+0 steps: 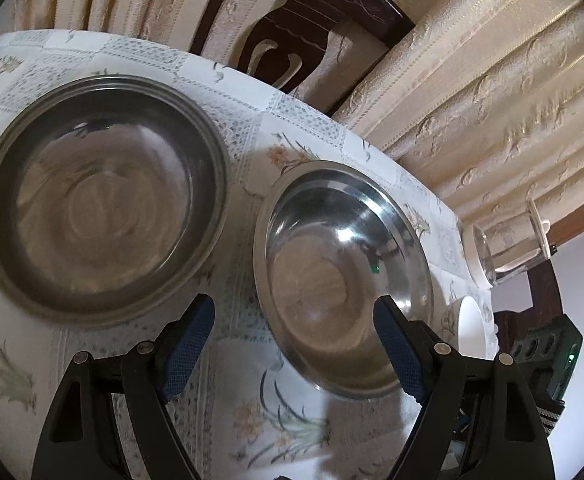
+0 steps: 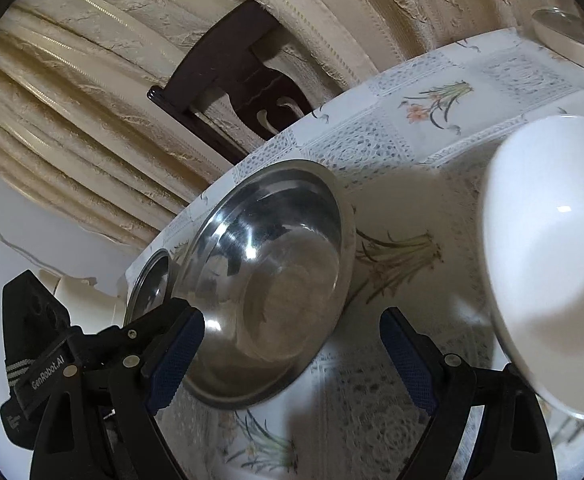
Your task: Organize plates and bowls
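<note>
While both hand-held grippers (image 1: 294,344) gape (empty), 2 steel bowls (image 1: 100,200) rest on tablecloth (image 1: 244,140)

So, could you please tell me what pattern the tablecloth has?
The tablecloth is white with orange flower sprigs and grey lace-like squares, clearest in the right wrist view.

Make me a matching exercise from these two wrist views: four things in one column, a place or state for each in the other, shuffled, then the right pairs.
Things:
1. steel bowl
2. steel plate
3. white bowl
4. left gripper

Places or states:
A. far left of the tablecloth, blurred in the left wrist view
B. open, empty, its right finger over a steel rim
C. near the table's right side, next to the right gripper
D. in the middle, between the other two dishes

Pairs: 1-D, 2-A, 3-C, 4-B
</note>
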The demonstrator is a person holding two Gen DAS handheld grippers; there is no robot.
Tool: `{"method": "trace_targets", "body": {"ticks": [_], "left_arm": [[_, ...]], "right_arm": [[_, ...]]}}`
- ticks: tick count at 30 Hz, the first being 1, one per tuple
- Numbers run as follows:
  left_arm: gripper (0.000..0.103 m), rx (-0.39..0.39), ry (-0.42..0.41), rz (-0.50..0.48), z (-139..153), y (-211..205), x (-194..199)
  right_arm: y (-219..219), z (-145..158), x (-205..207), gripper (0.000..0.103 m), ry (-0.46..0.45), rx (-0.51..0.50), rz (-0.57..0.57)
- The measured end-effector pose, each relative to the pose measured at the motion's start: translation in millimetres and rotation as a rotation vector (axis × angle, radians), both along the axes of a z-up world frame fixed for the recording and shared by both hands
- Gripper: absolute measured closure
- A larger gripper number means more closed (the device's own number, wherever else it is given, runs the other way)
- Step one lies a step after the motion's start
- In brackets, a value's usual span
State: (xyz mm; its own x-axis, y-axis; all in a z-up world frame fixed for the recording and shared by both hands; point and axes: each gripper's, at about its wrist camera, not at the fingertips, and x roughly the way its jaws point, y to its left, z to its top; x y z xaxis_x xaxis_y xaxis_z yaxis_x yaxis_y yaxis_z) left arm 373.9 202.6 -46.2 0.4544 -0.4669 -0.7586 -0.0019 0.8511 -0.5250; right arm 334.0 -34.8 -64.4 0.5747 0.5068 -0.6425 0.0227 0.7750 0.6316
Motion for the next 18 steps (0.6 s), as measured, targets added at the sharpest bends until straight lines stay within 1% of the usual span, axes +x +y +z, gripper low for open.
{"method": "trace_targets", "body": {"ticks": [1,4,6,7,9,10,11,14,16,17,18], "left_arm": [[0.021,0.000,0.001,0.000,-1.5,-0.6,1.9],[0.021,0.005,-0.002,-0.005,-5.0,-3.2,7.1],[0.021,0.017,-0.010,-0.003,-6.0,-4.5,8.8],[0.021,0.018,-0.012,-0.005,-6.2,-5.5,9.4],[0.021,0.028,-0.017,-0.007,-7.2,-7.5,10.6],[0.022,0.033,-0.018,-0.007,-7.9,-8.0,11.0],[0.022,0.036,-0.018,-0.006,-8.6,-8.2,11.7],[0.031,0.046,-0.012,-0.007,-11.8,-9.6,13.1],[0.040,0.056,-0.011,-0.011,-13.0,-10.6,12.4],[0.042,0.061,-0.012,-0.014,-13.3,-10.8,11.8],[0.048,0.065,-0.014,-0.016,-13.5,-11.5,11.3]], "right_arm": [[-0.2,-0.3,1.7,0.012,0.000,0.001,-0.001],[-1.2,-1.6,4.6,0.019,0.001,-0.006,-0.006],[-1.6,-2.9,6.2,0.027,0.005,-0.013,-0.007],[-1.6,-3.3,6.0,0.029,0.007,-0.023,-0.008],[-0.3,-3.3,5.8,0.042,0.002,-0.047,-0.008],[0.6,-3.5,5.8,0.045,0.002,-0.054,-0.002],[1.5,-3.9,6.6,0.051,0.004,-0.056,0.005],[2.7,-4.4,5.7,0.059,0.004,-0.075,0.006],[3.1,-4.8,5.4,0.062,0.004,-0.084,0.008],[3.2,-4.8,4.3,0.064,0.005,-0.082,0.009],[2.8,-5.1,3.2,0.064,0.007,-0.079,0.010]]}}
